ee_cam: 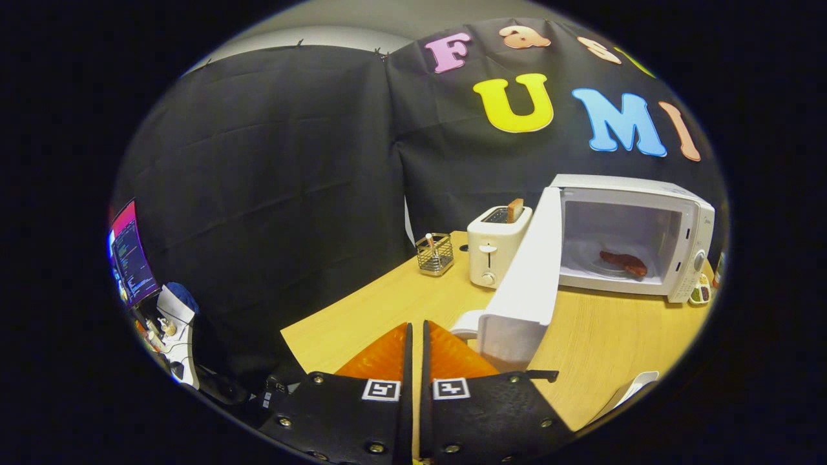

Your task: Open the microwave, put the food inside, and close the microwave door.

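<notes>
Microwave (636, 236) stands at the right of the frame on the table (601, 336), its door (533, 274) swung wide open toward the viewer. Inside, the food (624, 262), a reddish-brown piece, lies on the glass plate in the cavity. Toaster (496, 245), just left of the door, holds one slice of toast (515, 210) standing up out of a slot. Wire basket (435, 254), left of the toaster near the table's far edge, contains a small white-topped item; what it is cannot be told. A small tray (700, 293) with coloured contents sits against the microwave's right side, too small to identify. A white cup (466, 325) is partly hidden behind the door's lower edge. The gripper (417, 326) sits at bottom centre, over the table's near corner, fingers pressed nearly together with a thin gap between them and nothing held; its tips lie just left of the door's near end, not touching it. The table is pale wood. Black cloth covers the walls behind. A lit screen (131, 255) and a cluttered desk occupy the lower left.
</notes>
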The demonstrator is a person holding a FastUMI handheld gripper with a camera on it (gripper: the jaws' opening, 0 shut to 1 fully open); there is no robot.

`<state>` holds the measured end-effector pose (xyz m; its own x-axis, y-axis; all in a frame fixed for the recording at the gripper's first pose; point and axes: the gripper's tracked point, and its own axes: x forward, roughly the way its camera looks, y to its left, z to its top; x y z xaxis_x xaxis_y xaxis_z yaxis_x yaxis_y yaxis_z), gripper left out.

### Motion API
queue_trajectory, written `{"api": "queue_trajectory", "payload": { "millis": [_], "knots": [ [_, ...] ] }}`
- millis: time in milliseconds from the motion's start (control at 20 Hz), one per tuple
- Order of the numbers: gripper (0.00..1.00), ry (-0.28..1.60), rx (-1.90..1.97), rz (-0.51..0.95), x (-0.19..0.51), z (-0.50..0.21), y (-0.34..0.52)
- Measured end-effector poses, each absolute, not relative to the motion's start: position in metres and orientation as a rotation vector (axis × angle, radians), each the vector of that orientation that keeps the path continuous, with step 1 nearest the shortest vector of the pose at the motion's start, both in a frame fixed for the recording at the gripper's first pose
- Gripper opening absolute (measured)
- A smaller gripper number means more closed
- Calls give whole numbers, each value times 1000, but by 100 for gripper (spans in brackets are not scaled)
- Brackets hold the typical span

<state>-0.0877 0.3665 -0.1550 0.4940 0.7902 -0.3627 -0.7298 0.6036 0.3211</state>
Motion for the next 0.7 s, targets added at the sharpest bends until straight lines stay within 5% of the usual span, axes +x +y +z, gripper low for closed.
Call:
{"api": "queue_trajectory", "payload": {
  "millis": [700],
  "knots": [
    [2, 471, 32, 807, -38, -171, 284]
  ]
}}
